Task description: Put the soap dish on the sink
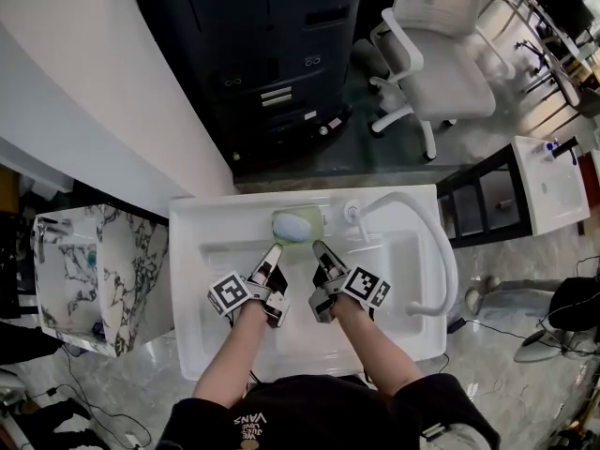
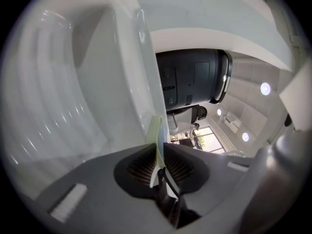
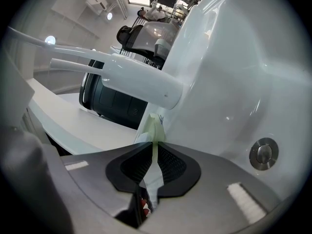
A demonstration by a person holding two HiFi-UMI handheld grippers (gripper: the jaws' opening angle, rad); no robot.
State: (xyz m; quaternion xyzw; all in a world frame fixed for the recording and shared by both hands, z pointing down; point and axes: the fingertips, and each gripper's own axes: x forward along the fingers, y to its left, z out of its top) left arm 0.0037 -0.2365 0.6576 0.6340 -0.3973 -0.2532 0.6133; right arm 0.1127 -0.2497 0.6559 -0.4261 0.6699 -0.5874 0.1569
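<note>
The pale green soap dish [image 1: 298, 224] sits on the back ledge of the white sink [image 1: 202, 228], just left of the white curved faucet [image 1: 417, 206]. A pale bluish lump lies in the dish. My left gripper [image 1: 275, 250] meets its near left edge and my right gripper [image 1: 320, 248] its near right edge. In the left gripper view the dish's thin rim [image 2: 157, 130] stands pinched between the ribbed pads of the left gripper [image 2: 160, 156]. In the right gripper view the rim [image 3: 154, 126] is likewise clamped in the right gripper [image 3: 155, 152], below the faucet spout [image 3: 131, 72].
The basin's drain [image 3: 263, 153] lies to the right of my right gripper. Beyond the sink stand a dark cabinet [image 1: 272, 54] and a white office chair [image 1: 441, 73]. A marble-patterned box [image 1: 94, 270] is at the left, a second small sink [image 1: 553, 181] at the right.
</note>
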